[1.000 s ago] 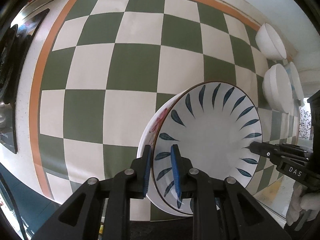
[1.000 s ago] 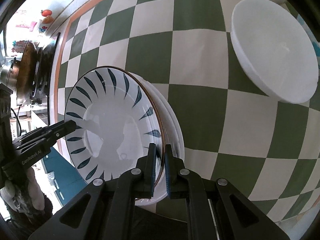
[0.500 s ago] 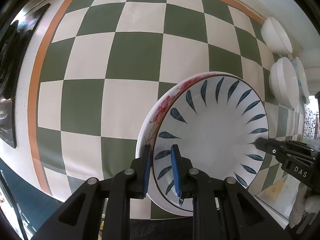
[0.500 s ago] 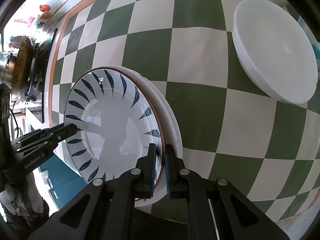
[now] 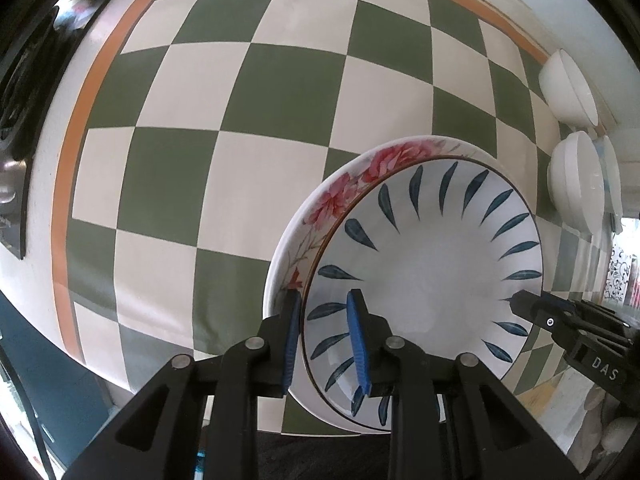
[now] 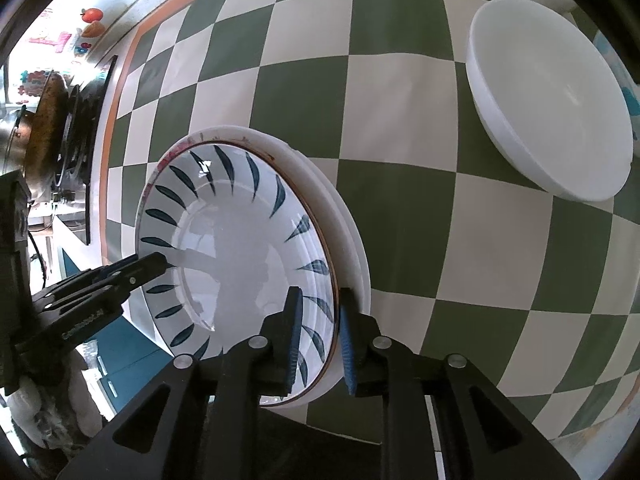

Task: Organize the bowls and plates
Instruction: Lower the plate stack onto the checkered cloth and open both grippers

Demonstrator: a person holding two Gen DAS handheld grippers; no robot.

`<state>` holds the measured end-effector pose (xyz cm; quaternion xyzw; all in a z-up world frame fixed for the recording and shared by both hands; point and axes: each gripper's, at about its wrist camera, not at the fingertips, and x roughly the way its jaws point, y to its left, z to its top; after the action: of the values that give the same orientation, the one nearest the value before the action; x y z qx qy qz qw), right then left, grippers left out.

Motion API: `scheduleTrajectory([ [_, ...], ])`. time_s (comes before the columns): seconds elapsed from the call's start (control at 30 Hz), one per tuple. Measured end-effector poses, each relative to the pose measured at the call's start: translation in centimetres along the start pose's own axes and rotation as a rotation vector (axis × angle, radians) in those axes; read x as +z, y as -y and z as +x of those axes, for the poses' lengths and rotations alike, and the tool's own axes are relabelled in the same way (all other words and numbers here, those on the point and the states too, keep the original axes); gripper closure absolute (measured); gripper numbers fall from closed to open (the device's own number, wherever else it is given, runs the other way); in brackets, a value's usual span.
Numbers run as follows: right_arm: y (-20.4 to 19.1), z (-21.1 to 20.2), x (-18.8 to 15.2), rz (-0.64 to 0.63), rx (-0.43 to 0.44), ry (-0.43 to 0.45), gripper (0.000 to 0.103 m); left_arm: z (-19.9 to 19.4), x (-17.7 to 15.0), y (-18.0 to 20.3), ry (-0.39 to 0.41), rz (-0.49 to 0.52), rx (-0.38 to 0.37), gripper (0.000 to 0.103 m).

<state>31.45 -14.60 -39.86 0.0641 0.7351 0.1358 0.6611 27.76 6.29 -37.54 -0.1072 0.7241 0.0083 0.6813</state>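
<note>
Now both grippers releasing: left gripper (image 5: 325,340) and right gripper (image 6: 318,334) jaws opening astride the leaf-pattern plate (image 5: 432,280) rim, pads clear; plate nested on floral plate (image 5: 340,196) for stacking.

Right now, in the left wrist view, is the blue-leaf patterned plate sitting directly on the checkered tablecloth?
No: the blue-leaf patterned plate rests inside a pink-flowered white plate, whose rim shows beneath it on the green-and-white checkered tablecloth.
</note>
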Motion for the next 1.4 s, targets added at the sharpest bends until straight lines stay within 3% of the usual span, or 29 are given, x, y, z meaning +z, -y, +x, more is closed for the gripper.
scheduleTrajectory([
  [0.3,-1.0,-1.6,-1.9,0.009,-0.045,0.042,0.078,-2.3,-1.7,-0.2,0.052,0.015,0.006,0.079],
  [0.4,-2.2,-3.2,-3.2,0.009,-0.057,0.078,0.074,-4.0,-2.7,0.0,0.098,0.045,0.011,0.072],
  [0.5,-3.6,-5.1,-5.0,0.008,-0.061,0.122,0.069,-6.6,-4.5,0.2,0.168,0.087,0.012,0.057],
  [0.57,-4.8,-6.5,-6.4,0.009,-0.056,0.156,0.067,-8.2,-5.1,0.5,0.207,0.107,0.004,0.024],
  [0.63,-5.7,-8.0,-7.8,0.014,-0.055,0.196,0.061,-9.9,-5.6,0.2,0.252,0.123,0.006,0.016],
  [0.7,-6.3,-9.4,-9.0,0.019,-0.041,0.233,0.039,-11.3,-6.1,0.5,0.291,0.141,0.003,0.014],
  [0.73,-6.6,-10.2,-9.8,0.023,-0.027,0.251,0.034,-12.2,-6.6,0.5,0.316,0.149,0.002,0.011],
  [0.8,-7.1,-11.5,-10.9,0.027,-0.032,0.282,0.024,-13.4,-7.3,0.8,0.344,0.158,0.002,0.010],
  [0.93,-8.1,-14.0,-13.4,0.029,-0.062,0.343,0.020,-15.8,-9.0,0.8,0.378,0.172,-0.018,0.010],
  [1.13,-9.5,-18.2,-17.5,0.021,-0.103,0.433,0.018,-19.0,-12.1,0.6,0.422,0.174,-0.055,0.010],
  [1.4,-10.7,-21.3,-21.3,0.019,-0.105,0.500,0.016,-21.2,-15.5,1.2,0.465,0.210,-0.030,0.010],
])
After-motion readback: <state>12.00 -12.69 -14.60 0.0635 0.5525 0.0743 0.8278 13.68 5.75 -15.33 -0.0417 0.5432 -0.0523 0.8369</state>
